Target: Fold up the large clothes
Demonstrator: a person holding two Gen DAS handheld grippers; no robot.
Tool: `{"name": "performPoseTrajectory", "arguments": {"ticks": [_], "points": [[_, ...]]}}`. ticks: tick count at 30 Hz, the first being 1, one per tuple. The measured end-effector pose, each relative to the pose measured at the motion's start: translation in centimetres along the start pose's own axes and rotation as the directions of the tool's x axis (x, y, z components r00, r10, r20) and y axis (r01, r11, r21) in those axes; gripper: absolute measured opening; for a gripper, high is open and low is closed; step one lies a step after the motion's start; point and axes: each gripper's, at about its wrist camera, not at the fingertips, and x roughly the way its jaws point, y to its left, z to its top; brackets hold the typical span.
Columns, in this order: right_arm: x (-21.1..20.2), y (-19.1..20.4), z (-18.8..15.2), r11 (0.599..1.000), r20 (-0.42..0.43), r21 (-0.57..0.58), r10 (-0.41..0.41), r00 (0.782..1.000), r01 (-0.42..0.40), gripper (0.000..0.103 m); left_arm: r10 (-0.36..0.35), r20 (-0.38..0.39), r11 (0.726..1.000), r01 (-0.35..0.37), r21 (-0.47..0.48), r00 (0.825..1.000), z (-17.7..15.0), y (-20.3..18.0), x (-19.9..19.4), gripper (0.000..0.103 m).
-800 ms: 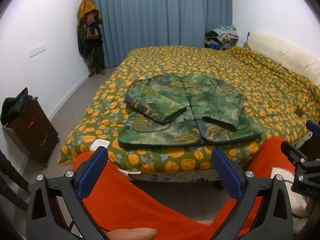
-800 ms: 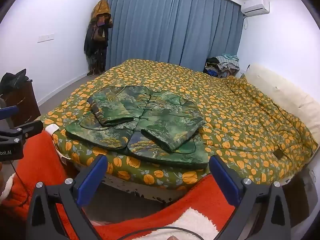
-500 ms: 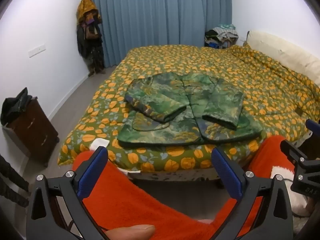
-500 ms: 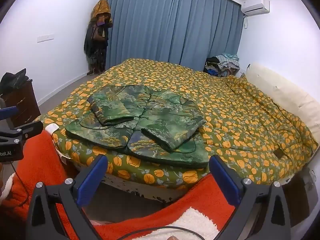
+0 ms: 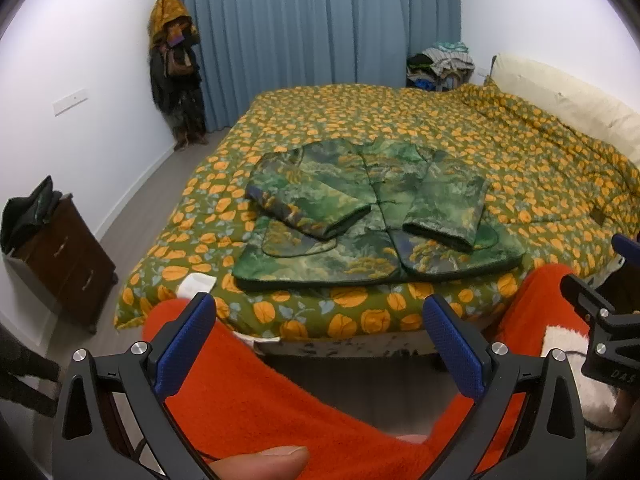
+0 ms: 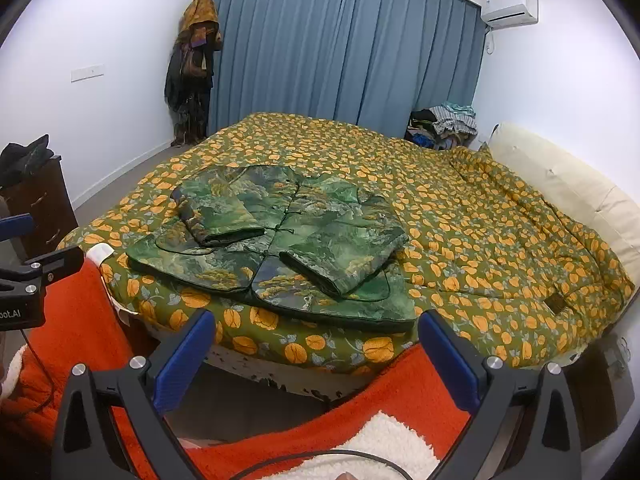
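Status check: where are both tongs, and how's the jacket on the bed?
Left tongs and right tongs open, empty, short of the bed. Green jacket flat on the quilt, both sleeves folded in. Nothing in the way.

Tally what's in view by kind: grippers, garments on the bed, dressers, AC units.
Grippers: 2, left and right, both open
Jacket on the bed: 1
Dresser: 1
AC unit: 1
Total: 5
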Motion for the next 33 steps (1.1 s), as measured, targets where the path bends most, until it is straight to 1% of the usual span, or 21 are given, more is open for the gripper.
{"name": "performPoseTrajectory", "arguments": {"ticks": [9, 19, 27, 33], "points": [[0.22, 0.09, -0.1, 1.0, -0.008, 0.0, -0.006, 1.0, 0.006, 0.103, -0.041, -0.001, 0.998, 0.041, 0.043, 0.999, -0.14, -0.67, 0.22, 0.103], [0.24, 0.1, -0.09, 1.0, -0.009, -0.002, -0.006, 1.0, 0.006, 0.103, -0.056, 0.007, 0.997, 0.056, 0.053, 0.998, -0.15, -0.96, -0.03, 0.103], [0.33, 0.12, 0.05, 1.0, -0.011, 0.0, -0.006, 1.0, 0.006, 0.103, -0.033, -0.011, 0.999, 0.033, 0.024, 0.999, -0.2, -0.48, 0.22, 0.103], [0.31, 0.22, -0.04, 1.0, -0.015, -0.004, -0.006, 1.0, 0.006, 0.103, -0.022, -0.013, 0.999, 0.023, 0.027, 1.0, -0.37, -0.35, 0.21, 0.103]]}}
